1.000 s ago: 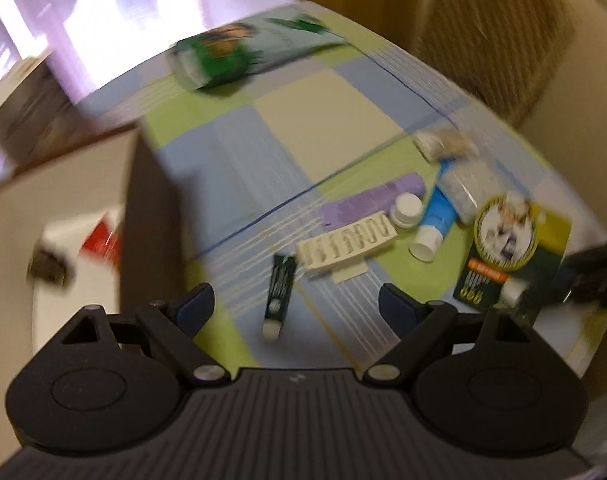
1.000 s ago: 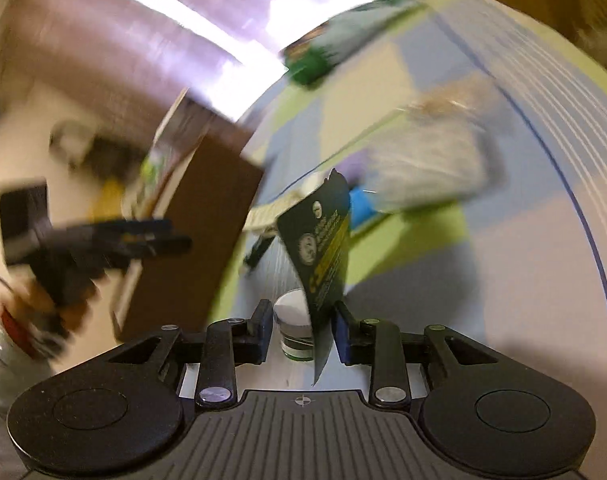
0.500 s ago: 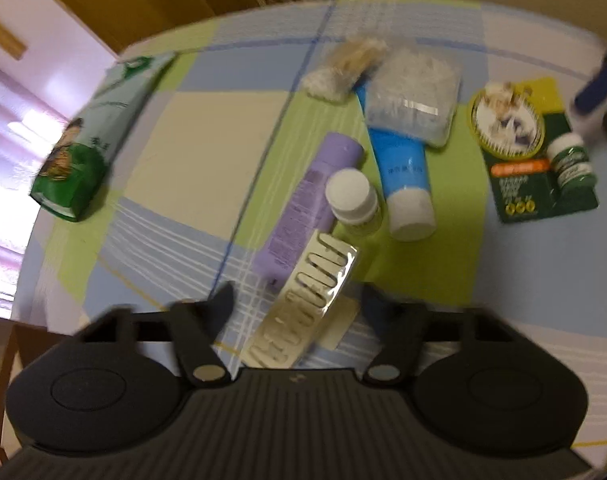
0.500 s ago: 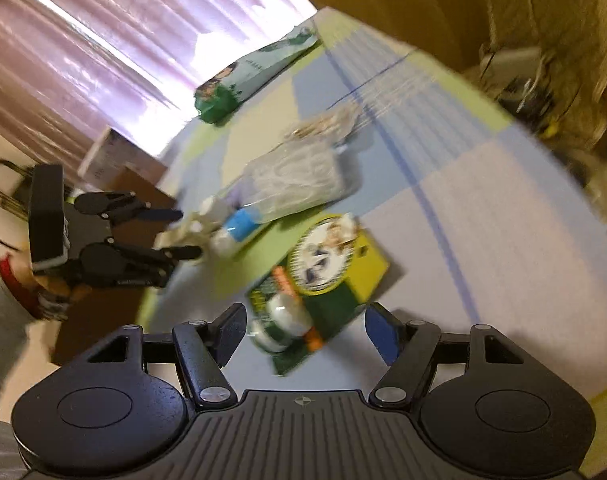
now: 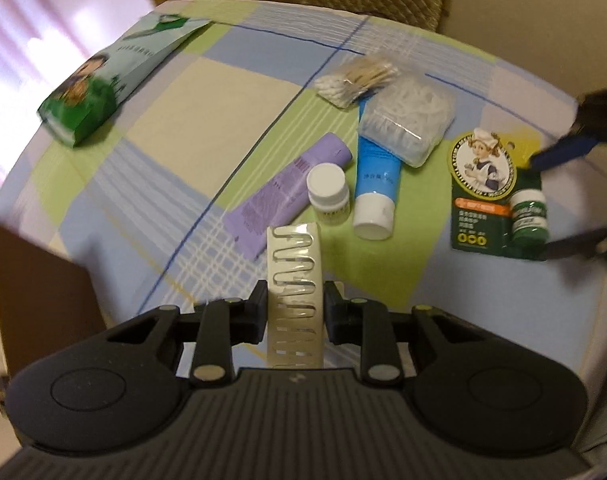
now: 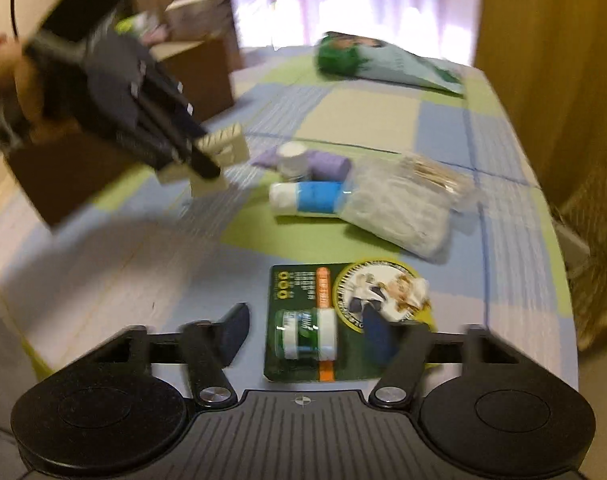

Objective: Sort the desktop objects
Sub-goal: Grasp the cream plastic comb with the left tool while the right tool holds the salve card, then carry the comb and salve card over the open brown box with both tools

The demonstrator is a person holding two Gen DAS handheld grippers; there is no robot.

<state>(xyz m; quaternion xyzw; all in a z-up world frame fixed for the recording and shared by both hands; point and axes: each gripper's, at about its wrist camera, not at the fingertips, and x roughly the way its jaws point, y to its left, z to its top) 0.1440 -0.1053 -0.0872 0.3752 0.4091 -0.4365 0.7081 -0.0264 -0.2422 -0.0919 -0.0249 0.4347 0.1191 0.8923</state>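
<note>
The left gripper (image 5: 294, 312) has just been closing and now pinches the cream blister strip (image 5: 294, 276) near the tablecloth's (image 5: 239, 92) near edge, probably lifted. The right gripper (image 6: 303, 330) has been narrowing, jaws still spread astride the green carded bottle (image 6: 305, 334) — next pick.

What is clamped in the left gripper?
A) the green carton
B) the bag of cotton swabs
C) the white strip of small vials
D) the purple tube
C: the left gripper pinches the white vial strip from both sides, its jaws having just been closing on it.
</note>
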